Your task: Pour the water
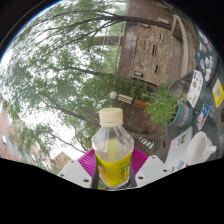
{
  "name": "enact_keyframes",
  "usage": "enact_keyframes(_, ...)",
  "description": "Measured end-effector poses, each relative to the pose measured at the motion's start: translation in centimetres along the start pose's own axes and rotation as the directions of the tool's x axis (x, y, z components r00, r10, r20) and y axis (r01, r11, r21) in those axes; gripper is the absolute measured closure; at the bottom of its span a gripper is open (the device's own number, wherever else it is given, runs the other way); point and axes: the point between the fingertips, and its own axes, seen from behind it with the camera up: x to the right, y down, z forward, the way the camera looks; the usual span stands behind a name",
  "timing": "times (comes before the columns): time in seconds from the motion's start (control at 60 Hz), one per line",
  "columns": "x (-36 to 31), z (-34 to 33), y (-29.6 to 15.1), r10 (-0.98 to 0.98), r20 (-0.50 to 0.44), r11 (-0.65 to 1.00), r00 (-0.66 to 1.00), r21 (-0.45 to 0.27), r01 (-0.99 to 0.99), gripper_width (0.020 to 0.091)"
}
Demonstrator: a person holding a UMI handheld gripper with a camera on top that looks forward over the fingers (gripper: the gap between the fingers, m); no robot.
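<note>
Gripper (113, 172) fingers closed tight on one white-capped bottle (112, 150) of yellowish liquid, upright between two pink pads (88, 160)

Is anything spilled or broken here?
No spill or damage shows. The bottle is gripped between the tool's pink pads, cap still on, yellowish liquid inside. The view tips up toward the trees, so the building looks slanted.
</note>
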Motion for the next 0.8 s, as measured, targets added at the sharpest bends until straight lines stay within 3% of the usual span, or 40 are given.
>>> enact_keyframes(0.05,-2.3,-1.8,-4.3,-0.301,-0.016,0.952,0.954,0.047,0.301,0.0662)
enact_keyframes(0.117,-4.3,-4.6,-10.1,-0.64,-0.082,0.76,0.764,0.077,0.646,0.0662)
enact_keyframes(0.167,-2.4,-6.4,-14.2,-0.794,-0.143,0.59,0.59,0.051,0.806,0.0664)
enact_keyframes(0.233,1.5,-9.4,-18.6,-0.9,-0.228,0.39,0.371,-0.042,0.92,0.0666)
enact_keyframes(0.3,8.5,-12.6,-22.1,-0.932,-0.292,0.27,0.214,-0.168,0.948,0.0666)
enact_keyframes(0.383,18.7,-16.7,-24.4,-0.93,-0.34,0.254,0.137,-0.33,0.909,0.0665)
enact_keyframes(0.467,26.8,-19.7,-25.6,-0.93,-0.351,0.265,0.109,-0.435,0.861,0.0664)
enact_keyframes(0.75,36.6,-26.5,-23.5,-0.916,-0.348,0.374,0.201,-0.553,0.745,0.0648)
enact_keyframes(0.8,36.3,-25.7,-23.2,-0.924,-0.336,0.346,0.183,-0.529,0.774,0.0647)
